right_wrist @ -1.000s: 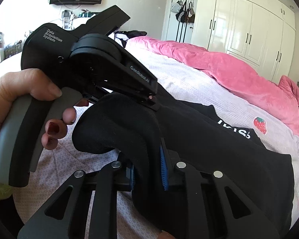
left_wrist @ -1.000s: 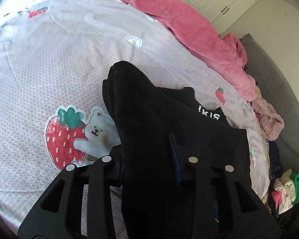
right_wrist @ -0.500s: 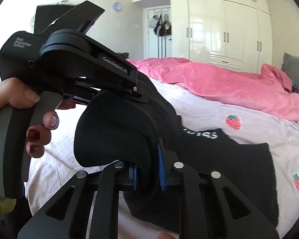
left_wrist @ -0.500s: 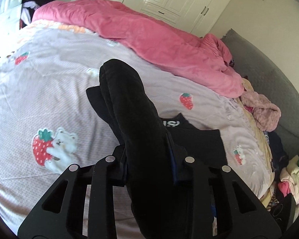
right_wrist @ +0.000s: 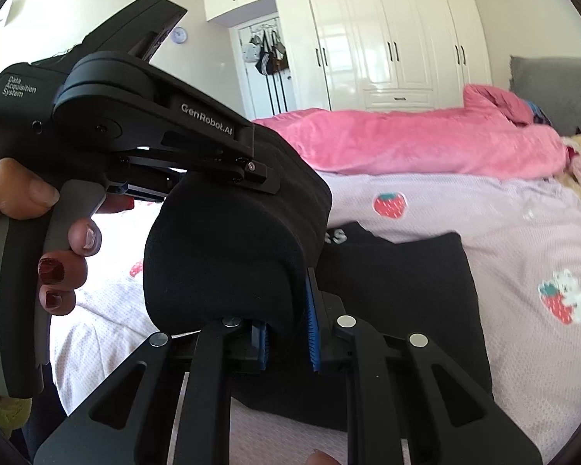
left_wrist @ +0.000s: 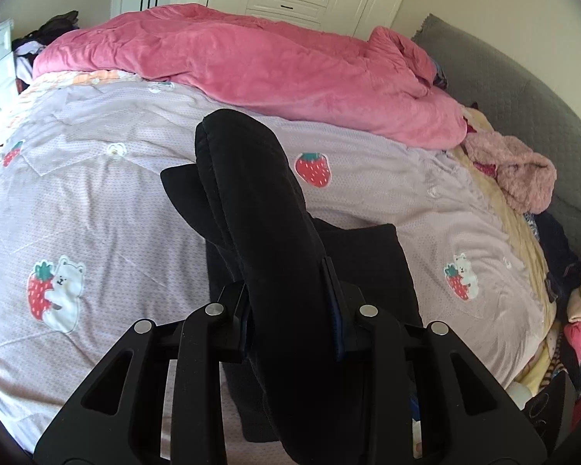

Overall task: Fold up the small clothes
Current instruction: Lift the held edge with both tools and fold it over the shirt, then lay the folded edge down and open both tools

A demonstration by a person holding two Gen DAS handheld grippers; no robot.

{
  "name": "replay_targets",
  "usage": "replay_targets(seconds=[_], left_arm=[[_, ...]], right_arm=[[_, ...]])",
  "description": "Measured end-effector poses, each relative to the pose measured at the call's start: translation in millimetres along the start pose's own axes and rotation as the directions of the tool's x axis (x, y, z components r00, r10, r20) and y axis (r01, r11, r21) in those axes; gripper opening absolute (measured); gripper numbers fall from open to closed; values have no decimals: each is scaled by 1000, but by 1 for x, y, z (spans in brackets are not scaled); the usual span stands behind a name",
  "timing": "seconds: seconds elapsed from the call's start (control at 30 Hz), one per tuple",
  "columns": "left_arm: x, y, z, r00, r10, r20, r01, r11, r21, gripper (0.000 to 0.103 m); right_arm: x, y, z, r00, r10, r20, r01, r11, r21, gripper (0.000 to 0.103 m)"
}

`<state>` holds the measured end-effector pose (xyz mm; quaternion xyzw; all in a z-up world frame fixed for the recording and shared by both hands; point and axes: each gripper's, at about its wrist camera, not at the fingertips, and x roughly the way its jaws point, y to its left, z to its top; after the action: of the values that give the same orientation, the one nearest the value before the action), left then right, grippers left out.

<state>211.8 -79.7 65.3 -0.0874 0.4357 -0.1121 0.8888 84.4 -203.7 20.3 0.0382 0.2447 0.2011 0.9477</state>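
Note:
A black garment (left_wrist: 275,240) with white lettering lies partly on the lilac strawberry-print bedspread (left_wrist: 97,201). My left gripper (left_wrist: 290,321) is shut on one raised edge of it; the cloth arches up between the jaws and hides the fingertips. My right gripper (right_wrist: 286,333) is shut on the same black garment (right_wrist: 228,248), next to the left gripper body (right_wrist: 135,124), held in a hand. The rest of the garment (right_wrist: 399,290) lies flat on the bed to the right.
A pink duvet (left_wrist: 251,58) is bunched along the far side of the bed. A grey headboard (left_wrist: 523,97) and a pile of clothes (left_wrist: 523,178) are at the right. White wardrobes (right_wrist: 387,38) stand behind.
Both grippers have lifted the held edge of the black garment higher and swung it toward the rest of it. More of the bed and room shows; less lettering is visible.

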Motion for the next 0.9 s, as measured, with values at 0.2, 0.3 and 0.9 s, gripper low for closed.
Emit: replay_targets(seconds=[0.2,0.3,0.9], left_arm=[[27,-20,-7,998,32,-49,-31,999,27,26],[35,-27,-11,998,7,-57,-5,1000,26,38],[17,7,-58,997,75,8,-75,996,50,66]], right_arm=[[2,-24,-17,999,7,-42,-4,998,68,14],[4,-37,-26,998,15,-67,-8,994,104,15],[-18,-103,-50,983,111,-146,-66,957,281,66]])
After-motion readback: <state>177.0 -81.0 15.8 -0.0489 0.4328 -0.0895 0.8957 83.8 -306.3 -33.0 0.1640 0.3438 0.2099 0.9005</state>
